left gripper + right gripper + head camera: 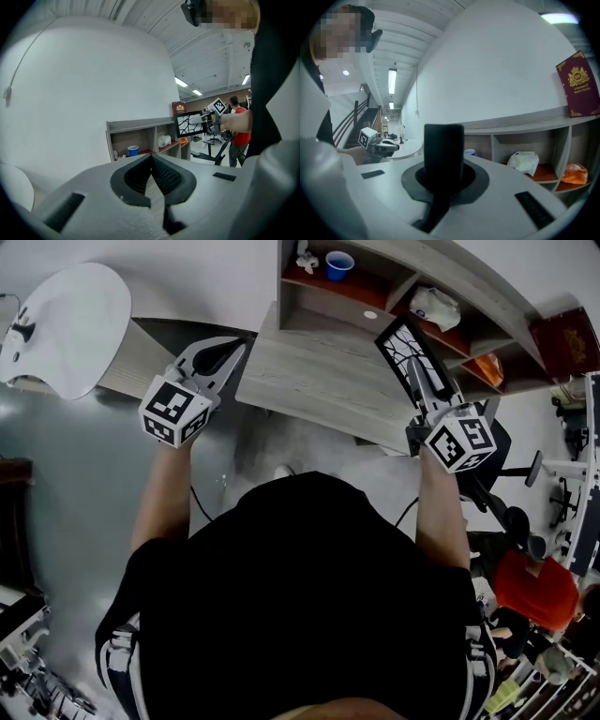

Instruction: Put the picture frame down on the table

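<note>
The picture frame (405, 351), black-rimmed with a white branching pattern, is held upright and tilted above the right end of the wooden table (309, 381). My right gripper (422, 381) is shut on its lower edge. In the right gripper view the frame's dark edge (443, 157) fills the gap between the jaws. The left gripper view shows the frame (190, 124) in the distance, clear of the tabletop. My left gripper (222, 354) hovers at the table's left end, shut with nothing in it, its pads (161, 176) meeting at the tip.
A shelf unit behind the table holds a blue cup (339, 263), a white bundle (436, 307) and an orange item (487, 367). A red book (567, 341) stands on top. A round white table (70, 324) is at left. A person in red (534, 587) and an office chair (511, 512) are at right.
</note>
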{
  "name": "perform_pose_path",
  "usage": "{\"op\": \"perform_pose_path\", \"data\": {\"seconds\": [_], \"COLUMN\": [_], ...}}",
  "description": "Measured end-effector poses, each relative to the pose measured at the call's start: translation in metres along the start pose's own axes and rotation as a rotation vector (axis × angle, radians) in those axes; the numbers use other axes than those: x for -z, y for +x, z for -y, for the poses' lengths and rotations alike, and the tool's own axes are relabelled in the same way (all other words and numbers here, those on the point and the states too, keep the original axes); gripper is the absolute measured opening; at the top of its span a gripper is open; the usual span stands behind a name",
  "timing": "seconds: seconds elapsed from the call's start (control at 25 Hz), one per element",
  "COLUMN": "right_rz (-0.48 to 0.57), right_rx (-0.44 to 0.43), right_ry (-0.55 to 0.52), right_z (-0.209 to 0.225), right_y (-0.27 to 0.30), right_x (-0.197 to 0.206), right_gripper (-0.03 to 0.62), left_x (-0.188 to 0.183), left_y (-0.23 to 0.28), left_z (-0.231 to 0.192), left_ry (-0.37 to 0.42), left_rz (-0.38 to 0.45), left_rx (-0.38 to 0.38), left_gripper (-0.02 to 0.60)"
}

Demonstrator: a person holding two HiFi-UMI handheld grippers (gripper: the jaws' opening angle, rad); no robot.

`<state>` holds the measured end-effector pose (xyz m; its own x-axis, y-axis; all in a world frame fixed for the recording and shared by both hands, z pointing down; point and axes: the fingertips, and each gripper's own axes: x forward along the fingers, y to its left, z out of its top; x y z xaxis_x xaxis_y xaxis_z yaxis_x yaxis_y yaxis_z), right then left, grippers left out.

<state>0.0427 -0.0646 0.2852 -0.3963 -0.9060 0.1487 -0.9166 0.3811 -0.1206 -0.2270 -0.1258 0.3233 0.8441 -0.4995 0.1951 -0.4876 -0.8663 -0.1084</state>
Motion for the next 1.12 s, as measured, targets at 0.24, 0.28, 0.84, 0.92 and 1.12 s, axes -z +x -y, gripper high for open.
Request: {"op": "perform_pose_path", "data": {"seconds": [0.24,0.28,0.84,0.92,1.12], "right_rz": [-0.006,-0.004,0.031,0.026,0.011], "right_rx": [-0.016,-0.019,-0.095,-0.113,-0.16], "right_ry": [0.027,0.029,0.024,0.027,0.043], "right_z": [0.002,0.002,0.036,0.041,0.052], "right_y": [-0.001,-0.001,0.012,0.018,0.031], "right_x": [0.011,0.011,-0.005,-0.006,-0.001], "right_gripper": [0.015,0.015,0.015,0.015,0.015], "left_x": [0.01,0.009,-0.014,-0.014,-0.011], "left_y": [0.009,0.01,0.028,0.034,0.051], "left_z": [0.009,0.011,0.009,0.008,0.008], "left_ry": [-0.007,-0.003,0.032,0.026,0.017], "left_rz": [-0.028,-0.029,-0.039,-0.045,-0.06], "left_rx": [0.015,0.017,-0.065,-0.074,-0.09], "left_gripper": [0.017,0.017,0.017,0.017,0.017]}}
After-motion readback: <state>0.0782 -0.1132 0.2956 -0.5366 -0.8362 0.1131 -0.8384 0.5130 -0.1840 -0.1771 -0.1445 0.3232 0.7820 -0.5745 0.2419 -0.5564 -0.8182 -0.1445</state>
